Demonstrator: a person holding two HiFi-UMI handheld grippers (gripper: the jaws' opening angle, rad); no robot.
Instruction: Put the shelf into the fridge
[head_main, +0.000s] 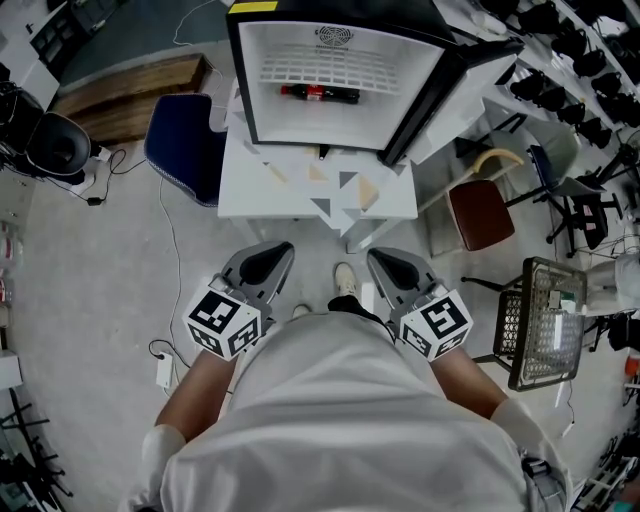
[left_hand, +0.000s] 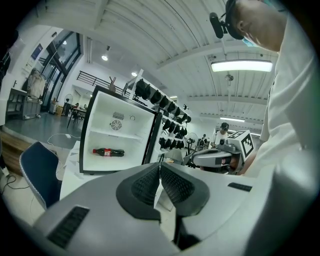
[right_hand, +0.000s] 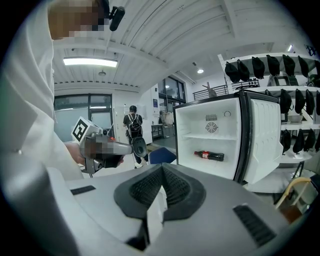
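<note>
L tool (head_main: 280, 252) and R tool (head_main: 378, 256) both pressed together, empty. Wire shelf (head_main: 330, 68) sits in far fridge (head_main: 240, 80), above bottle (head_main: 320, 94). Prob light, stiff, non-fragile; grab front rail.

**Your right tongs (right_hand: 161, 169) are closed and empty, facing the open fridge (right_hand: 207, 142).**
Your jaws meet tip to tip, with nothing between the ribbed pads. Beyond them, to the right, the fridge stands with its door (right_hand: 265, 142) swung wide to the right. Inside, a dark bottle (right_hand: 209, 155) with a red label lies on its side on the white floor, below a narrow ledge and a round vent (right_hand: 212, 127) in the back wall. To the left, your left tongs (right_hand: 138, 147) are held level, with the marker cube (right_hand: 82, 130) on top. Between them and the fridge you can see a blue chair (right_hand: 161, 155) and, farther back, a person (right_hand: 132, 125) in dark clothes standing. Black bags (right_hand: 252, 66) hang in rows at the upper right.
</note>
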